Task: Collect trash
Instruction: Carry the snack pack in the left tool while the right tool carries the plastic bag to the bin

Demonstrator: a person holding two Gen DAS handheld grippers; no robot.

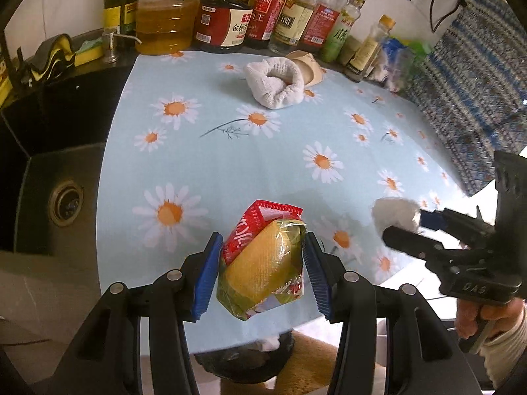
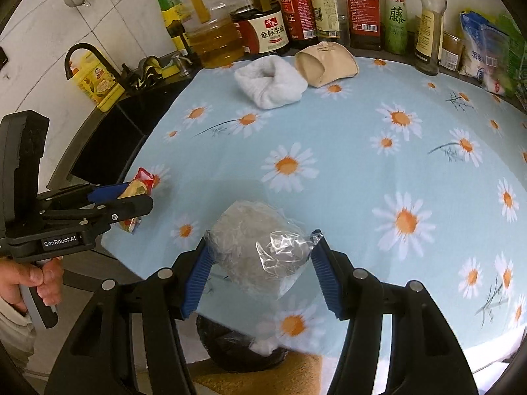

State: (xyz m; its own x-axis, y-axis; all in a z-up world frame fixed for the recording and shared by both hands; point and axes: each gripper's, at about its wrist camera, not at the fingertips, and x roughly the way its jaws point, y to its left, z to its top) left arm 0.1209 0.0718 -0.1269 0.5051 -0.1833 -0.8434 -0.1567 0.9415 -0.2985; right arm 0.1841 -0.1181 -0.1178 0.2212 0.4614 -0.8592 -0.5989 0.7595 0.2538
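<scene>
Left gripper (image 1: 260,275) is clamped on a red-and-yellow snack wrapper (image 1: 263,260); both blue pads press its sides, jaws partly closed around it. In the left wrist view the wrapper sits dead centre between the pads, lifted above the daisy tablecloth (image 1: 263,151), near the cloth's front edge.

Right gripper (image 2: 260,271) grips a crumpled clear plastic bag (image 2: 260,250), pads touching it at 9 and 3 o'clock, jaws moderately apart around the bulk. Bag held over the front edge of the cloth. In the left wrist view the right gripper comes in at 3 o'clock with its whitish load; a hand (image 1: 487,319) holds the handle at 4 o'clock.

Black trash bin (image 2: 240,345) is below the table edge at 6 o'clock in both views, just under the held items; a white wad (image 2: 263,345) lies on its rim or inside, cannot tell which.

On the cloth at 12 o'clock: white rolled sock (image 1: 276,82) touching a beige sock (image 2: 326,62) behind it. Row of sauce and oil bottles (image 1: 230,16) along the back wall. Dark sink (image 1: 59,181) at 9 o'clock of the left view, basin bare but for the drain.
</scene>
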